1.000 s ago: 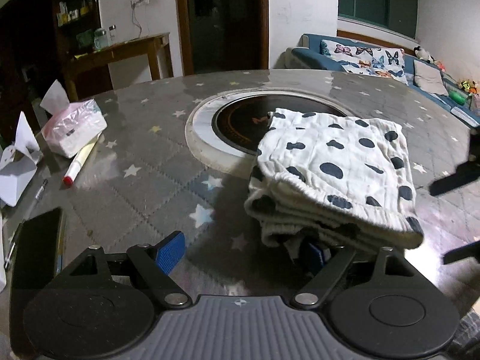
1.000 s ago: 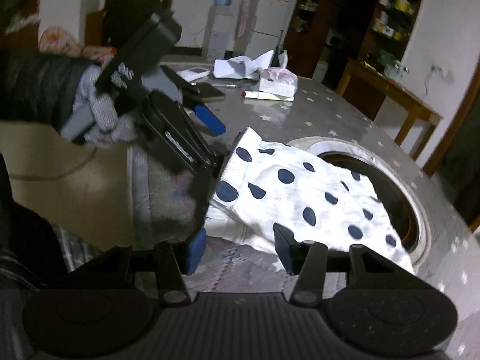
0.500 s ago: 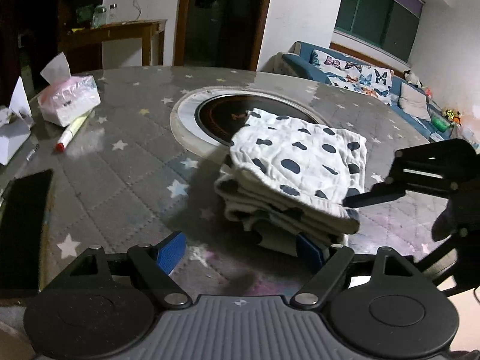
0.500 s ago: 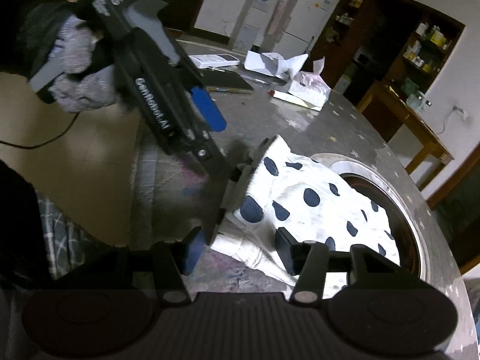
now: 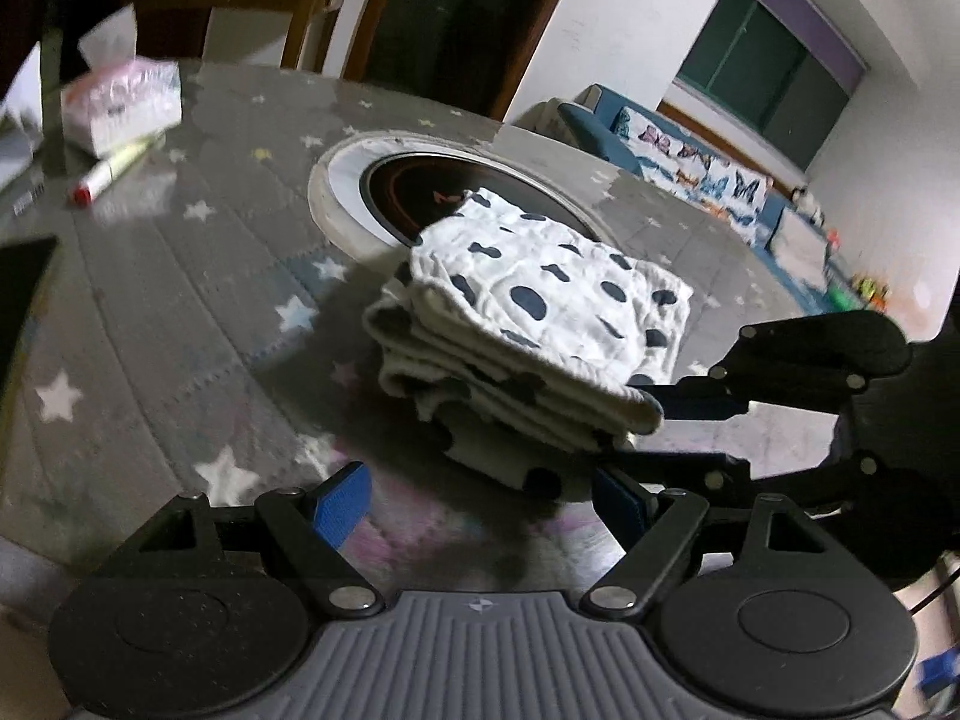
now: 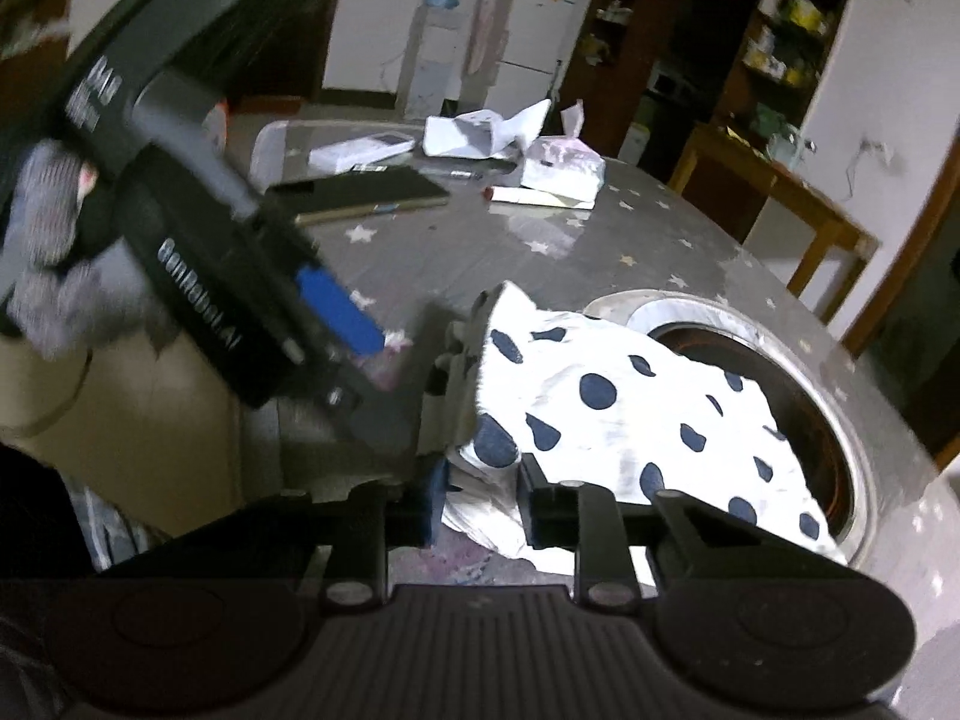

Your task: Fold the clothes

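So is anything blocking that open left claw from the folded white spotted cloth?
Nothing visible. The left gripper stands open, right at the folded white, dark-spotted cloth; only bare grey starred table lies between. The right gripper has just been closing on the cloth's near corner.

Landmark: folded spotted cloth [image 5: 540, 324], lying half over the round inset cooktop [image 5: 420, 192] mid-table. Table [image 5: 180, 312] left of the cloth, left wrist view, is bare star-print surface, free passage. Further out on that side: marker [image 5: 111, 171], tissue pack [image 5: 123, 102], dark notebook [image 6: 366, 192] and loose papers [image 6: 480, 132] at the far edge. The cloth's near corner is crowded: right gripper [image 6: 480, 495] has just been closing, cloth corner between its fingers. Left gripper [image 5: 480, 495] wide apart just beside that corner. Beyond the cloth: cooktop ring, then bare table.
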Demonstrator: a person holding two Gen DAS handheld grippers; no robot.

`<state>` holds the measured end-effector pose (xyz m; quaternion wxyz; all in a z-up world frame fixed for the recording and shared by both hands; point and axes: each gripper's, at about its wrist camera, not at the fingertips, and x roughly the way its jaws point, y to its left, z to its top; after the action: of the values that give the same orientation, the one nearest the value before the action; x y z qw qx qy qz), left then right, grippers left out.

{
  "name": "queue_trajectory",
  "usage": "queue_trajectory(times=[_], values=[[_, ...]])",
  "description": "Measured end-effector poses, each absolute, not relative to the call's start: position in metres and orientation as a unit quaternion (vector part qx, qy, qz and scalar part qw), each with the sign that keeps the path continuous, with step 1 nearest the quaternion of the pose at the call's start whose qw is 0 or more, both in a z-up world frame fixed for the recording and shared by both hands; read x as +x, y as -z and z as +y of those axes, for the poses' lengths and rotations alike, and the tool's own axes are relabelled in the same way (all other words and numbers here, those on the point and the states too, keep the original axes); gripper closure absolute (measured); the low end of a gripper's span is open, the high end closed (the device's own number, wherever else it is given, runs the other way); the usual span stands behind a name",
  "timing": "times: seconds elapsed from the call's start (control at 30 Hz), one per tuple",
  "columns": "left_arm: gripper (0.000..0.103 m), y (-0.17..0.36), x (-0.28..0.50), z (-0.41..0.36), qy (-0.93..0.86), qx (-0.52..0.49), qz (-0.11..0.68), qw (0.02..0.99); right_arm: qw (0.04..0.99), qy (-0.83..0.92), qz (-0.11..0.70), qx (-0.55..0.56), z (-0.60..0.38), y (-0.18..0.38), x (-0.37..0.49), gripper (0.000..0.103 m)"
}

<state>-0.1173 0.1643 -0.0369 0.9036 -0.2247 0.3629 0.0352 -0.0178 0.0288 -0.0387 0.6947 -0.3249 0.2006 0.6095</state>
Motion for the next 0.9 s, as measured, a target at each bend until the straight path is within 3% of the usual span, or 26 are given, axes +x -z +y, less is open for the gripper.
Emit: queue_trajectory(times=[0.2,0.37,0.9], values=[[0.021,0.039,-0.116,0.172,-0.016,-0.294,0.343,0.892,0.704,-0.611,0.220,-0.287,0.027,0.030,-0.008,0.085],[0.028,0.037,-0.117,0.182,0.005,-0.360,0.318,0.877,0.707,-0.610,0.220,-0.283,0.027,0.030,-0.007,0.086],[0.026,0.053,-0.101,0.198,0.015,-0.486,0.282,0.827,0.702,-0.612,0.204,-0.302,0.026,0.042,-0.019,0.086]])
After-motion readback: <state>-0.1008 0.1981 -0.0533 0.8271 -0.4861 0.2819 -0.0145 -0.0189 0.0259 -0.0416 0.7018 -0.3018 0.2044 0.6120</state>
